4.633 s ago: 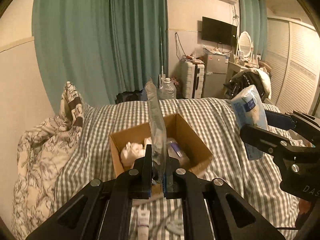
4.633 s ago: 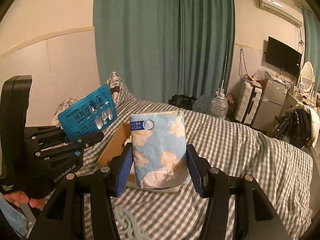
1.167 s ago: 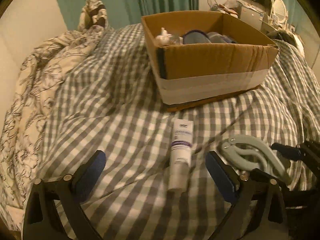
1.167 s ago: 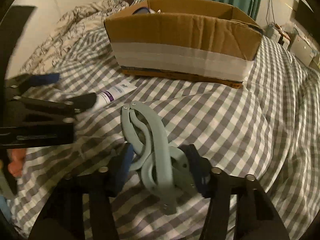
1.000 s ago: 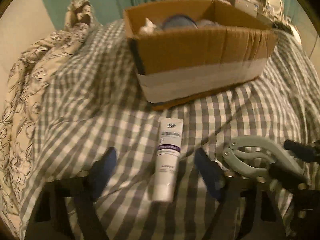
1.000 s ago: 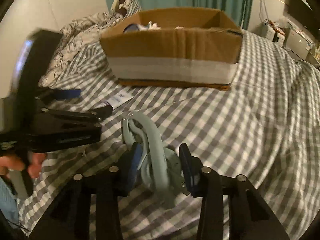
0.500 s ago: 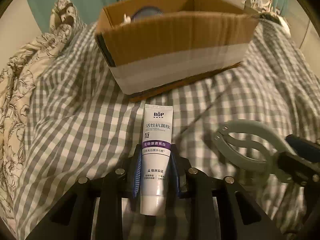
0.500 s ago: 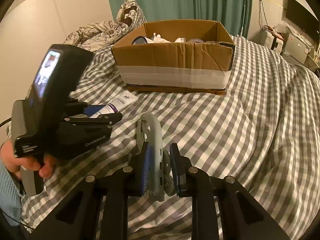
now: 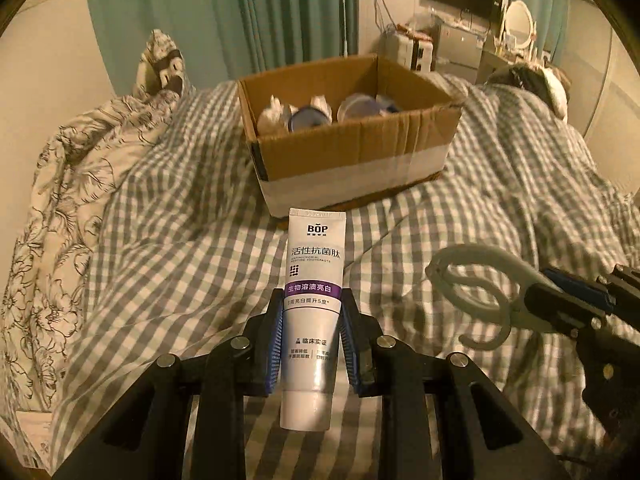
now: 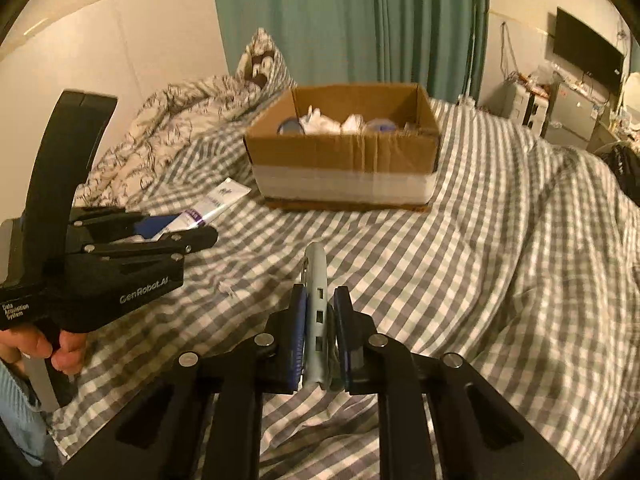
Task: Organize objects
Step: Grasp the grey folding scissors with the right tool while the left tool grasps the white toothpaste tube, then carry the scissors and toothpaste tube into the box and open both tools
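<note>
My left gripper (image 9: pixel 312 312) is shut on a white and purple toothpaste tube (image 9: pixel 314 280) and holds it above the checked bedcover, in front of the cardboard box (image 9: pixel 352 164). The tube also shows in the right wrist view (image 10: pixel 218 204). My right gripper (image 10: pixel 318 312) is shut on a pale grey-green clamp-like tool (image 10: pixel 316 280), held edge-on and lifted off the bed; the tool shows from the side in the left wrist view (image 9: pixel 480 288). The box (image 10: pixel 344 156) holds white crumpled items and round lidded containers.
A floral duvet and pillow (image 9: pixel 80 152) lie to the left of the box. Green curtains (image 10: pixel 352 20) hang behind the bed. A TV, suitcase and cabinet (image 9: pixel 440 44) stand at the far right. The checked bedcover (image 10: pixel 500 240) spreads right of the box.
Both grippers closed on their objects and lifted them off the bedcover: the left took the toothpaste tube, the right took the grey-green tool. Earlier each dropped a previous item into the box.
</note>
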`<state>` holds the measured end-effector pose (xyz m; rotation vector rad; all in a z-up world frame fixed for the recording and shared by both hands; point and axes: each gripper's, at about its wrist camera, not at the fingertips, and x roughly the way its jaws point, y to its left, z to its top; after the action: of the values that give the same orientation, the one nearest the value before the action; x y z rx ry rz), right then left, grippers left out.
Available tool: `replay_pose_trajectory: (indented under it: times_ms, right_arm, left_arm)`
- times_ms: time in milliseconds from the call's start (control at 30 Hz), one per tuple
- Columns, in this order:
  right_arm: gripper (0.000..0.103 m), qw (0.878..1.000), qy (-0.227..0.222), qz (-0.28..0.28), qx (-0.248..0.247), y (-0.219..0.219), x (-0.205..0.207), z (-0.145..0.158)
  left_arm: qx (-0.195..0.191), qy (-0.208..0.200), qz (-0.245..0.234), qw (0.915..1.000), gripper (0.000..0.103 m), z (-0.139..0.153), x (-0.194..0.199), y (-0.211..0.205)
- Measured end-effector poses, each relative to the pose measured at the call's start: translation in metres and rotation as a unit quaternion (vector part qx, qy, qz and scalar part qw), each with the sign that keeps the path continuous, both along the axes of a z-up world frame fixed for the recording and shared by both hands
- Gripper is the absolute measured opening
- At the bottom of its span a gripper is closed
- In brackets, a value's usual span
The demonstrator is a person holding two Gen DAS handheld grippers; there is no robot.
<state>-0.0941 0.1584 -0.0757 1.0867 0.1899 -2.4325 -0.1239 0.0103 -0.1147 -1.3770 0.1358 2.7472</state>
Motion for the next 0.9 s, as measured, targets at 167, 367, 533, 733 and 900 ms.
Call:
replay_pose_trajectory:
  times_ms: [167, 367, 533, 733, 900]
  right_arm:
    - [0.013, 0.999, 0.035, -0.002, 0.000, 0.004, 0.010, 0.028]
    - [0.013, 0.996, 0.092, 0.006, 0.013, 0.001, 0.008, 0.075]
    - [0.013, 0.990, 0.140, 0.005, 0.020, -0.002, -0.009, 0.118]
    - [0.013, 0.985, 0.172, 0.008, 0.015, -0.012, -0.043, 0.150]
    - [0.013, 0.985, 0.174, 0.004, 0.009, -0.021, -0.087, 0.155]
  left_arm:
    - [0.004, 0.030, -0.005, 0.9995, 0.026, 0.025, 0.012, 0.001]
    - [0.005, 0.073, -0.014, 0.9972, 0.026, 0.062, 0.017, 0.010]
    - [0.006, 0.103, -0.021, 0.9944, 0.026, 0.091, 0.005, 0.017]
    - [0.010, 0.130, -0.024, 0.9912, 0.026, 0.119, -0.029, 0.022]
    - [0.013, 0.137, -0.025, 0.9901, 0.026, 0.127, -0.064, 0.023]
